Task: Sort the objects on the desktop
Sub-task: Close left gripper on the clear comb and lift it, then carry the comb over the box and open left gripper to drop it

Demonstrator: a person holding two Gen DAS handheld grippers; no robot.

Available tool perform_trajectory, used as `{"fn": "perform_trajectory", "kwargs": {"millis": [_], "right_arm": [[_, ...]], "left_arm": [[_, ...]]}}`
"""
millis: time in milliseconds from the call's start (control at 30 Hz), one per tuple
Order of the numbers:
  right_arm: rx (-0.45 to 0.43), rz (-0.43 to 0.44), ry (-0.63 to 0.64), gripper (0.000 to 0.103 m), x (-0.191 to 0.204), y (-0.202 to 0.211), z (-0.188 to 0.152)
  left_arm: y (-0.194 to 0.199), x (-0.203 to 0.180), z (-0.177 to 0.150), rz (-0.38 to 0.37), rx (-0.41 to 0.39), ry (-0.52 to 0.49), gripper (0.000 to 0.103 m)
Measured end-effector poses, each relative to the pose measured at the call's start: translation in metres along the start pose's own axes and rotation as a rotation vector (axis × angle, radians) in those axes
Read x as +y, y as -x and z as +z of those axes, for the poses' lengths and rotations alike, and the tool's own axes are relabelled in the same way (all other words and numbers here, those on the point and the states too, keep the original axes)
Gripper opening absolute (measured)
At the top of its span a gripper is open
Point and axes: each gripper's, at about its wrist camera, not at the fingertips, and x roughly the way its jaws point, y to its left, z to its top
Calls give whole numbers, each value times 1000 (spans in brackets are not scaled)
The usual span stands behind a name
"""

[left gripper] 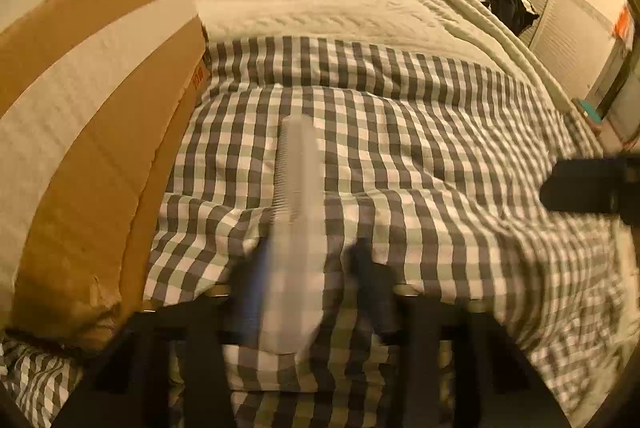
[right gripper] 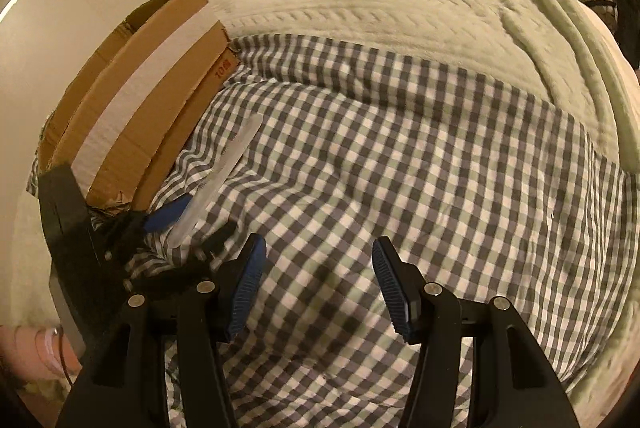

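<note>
comb (left gripper: 298, 212): light, stiff, slick plastic; grip spine | my left gripper (left gripper: 308, 284): jaws narrowed around comb, grip unclear | my right gripper (right gripper: 316, 284): half open, empty, over bed (right gripper: 400, 168)

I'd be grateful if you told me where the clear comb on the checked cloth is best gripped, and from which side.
Grip the comb by its smooth toothless handle end nearest the left tongs, from above, pads across its narrow width. It appears to lie flat, teeth toward the cardboard box, so the plain spine offers firmer faces.

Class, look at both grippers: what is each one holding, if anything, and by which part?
A translucent comb sits by its wide handle end between the left gripper jaws; blur hides whether they grip. The right gripper holds nothing.
</note>
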Motion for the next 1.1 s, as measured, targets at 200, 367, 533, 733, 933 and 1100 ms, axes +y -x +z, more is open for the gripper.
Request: {"fn": "perform_trajectory", "kwargs": {"millis": [200,367,533,733,933,1100], "right_arm": [[-7,4,2,55,0,10,-7],[-18,-1,23,55,9,20,-13],[-52,-16,42,55,20,37,-19],[-108,-22,63,55,40,60,-20],[-189,9,99,55,75,80,-4],[-252,53,154,60,115,90,16]], "left_arm": [[4,11,2,-82,57,74,25],[27,8,-5,-138,45,102,25],[63,0,-6,-230,-4,110,25],[113,8,5,-250,-120,118,25],[171,46,33,-208,-298,158,25],[186,106,45,-54,-374,262,25]]}}
